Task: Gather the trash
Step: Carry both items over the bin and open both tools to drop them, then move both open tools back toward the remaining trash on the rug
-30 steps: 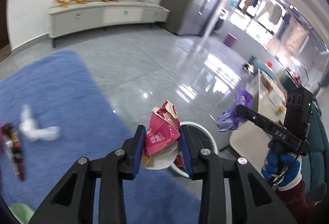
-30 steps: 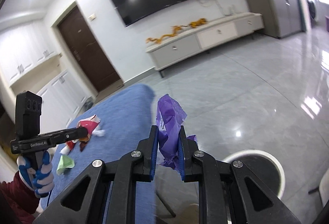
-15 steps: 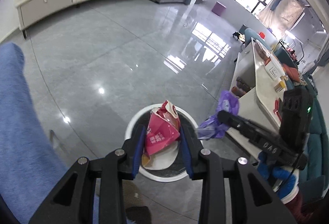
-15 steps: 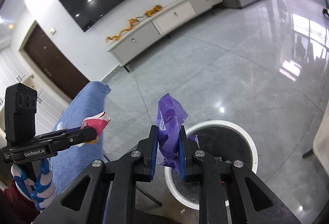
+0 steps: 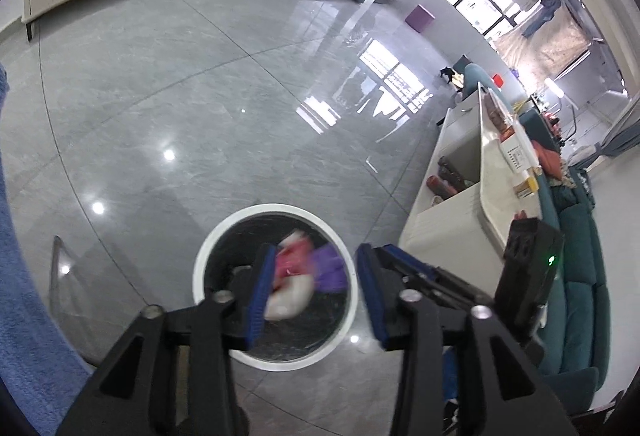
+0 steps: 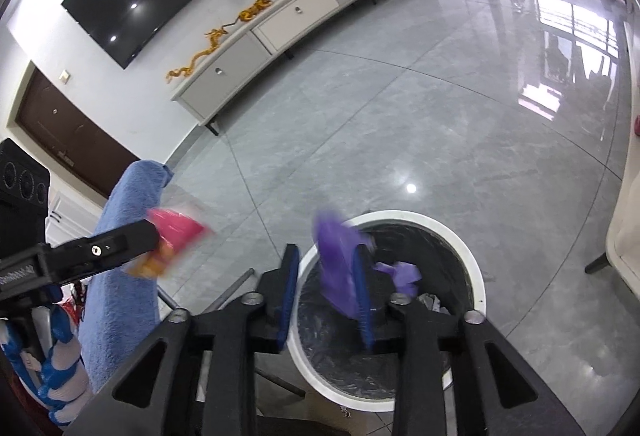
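The grey tiled floor [image 5: 208,83] fills most of both views, and on it, directly below the two claws, stands the round bin [image 5: 200,268] with a white rim and a black liner. A table under a blue cloth [image 6: 120,256] is at the left of the claws; it seems the trash came from there.

The left gripper [image 5: 316,292] hangs above the bin mouth. Its jaws have just been opening and now stand apart. The pink wrapper [image 5: 292,264] is blurred between them, close to the left pad, and looks to be already falling free, so it should land in the liner.

The right gripper [image 6: 326,292] points into the bin from the other side. Its jaws have also just been opening. The purple wrapper [image 6: 336,264] lies against the right pad, with a clear gap to the left pad, so no pinch holds it. I judge both pieces are released together because both claws are over the opening.
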{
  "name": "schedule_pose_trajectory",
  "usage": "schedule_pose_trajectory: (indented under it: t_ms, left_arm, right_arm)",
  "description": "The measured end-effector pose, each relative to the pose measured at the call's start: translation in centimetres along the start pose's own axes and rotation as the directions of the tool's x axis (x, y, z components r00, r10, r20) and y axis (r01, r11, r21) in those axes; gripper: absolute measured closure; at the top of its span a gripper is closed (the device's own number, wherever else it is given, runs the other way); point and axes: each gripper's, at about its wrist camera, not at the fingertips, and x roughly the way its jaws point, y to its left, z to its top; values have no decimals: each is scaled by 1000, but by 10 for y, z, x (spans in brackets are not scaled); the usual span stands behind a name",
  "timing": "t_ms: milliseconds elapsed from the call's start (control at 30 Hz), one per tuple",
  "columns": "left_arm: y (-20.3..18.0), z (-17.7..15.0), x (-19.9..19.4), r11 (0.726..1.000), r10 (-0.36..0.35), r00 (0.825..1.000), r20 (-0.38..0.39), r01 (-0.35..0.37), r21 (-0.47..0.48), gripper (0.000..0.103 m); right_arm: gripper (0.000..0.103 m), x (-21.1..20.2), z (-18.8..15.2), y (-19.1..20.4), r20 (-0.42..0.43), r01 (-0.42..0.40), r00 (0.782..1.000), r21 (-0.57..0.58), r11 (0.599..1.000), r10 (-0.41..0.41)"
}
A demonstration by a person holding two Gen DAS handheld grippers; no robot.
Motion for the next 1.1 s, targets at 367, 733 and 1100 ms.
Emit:
schedule_pose_trajectory:
  t_ms: [367,733,1100]
  left_arm:
    - [2,-4,-24,1000,19,999,39,-19,20,55]
    - [11,-27,-118,981,181,951,251,-192,22,51]
    - [72,-84,-259,927,373,815,444,-353,-131,45]
  right_arm:
    - [67,-9,1,-1,22,42,999,12,999,-42]
    - [66,-48,9,28,102,39,994,-48,998,-34]
    - [61,-100,8,107,190,-14,980,-215,976,55]
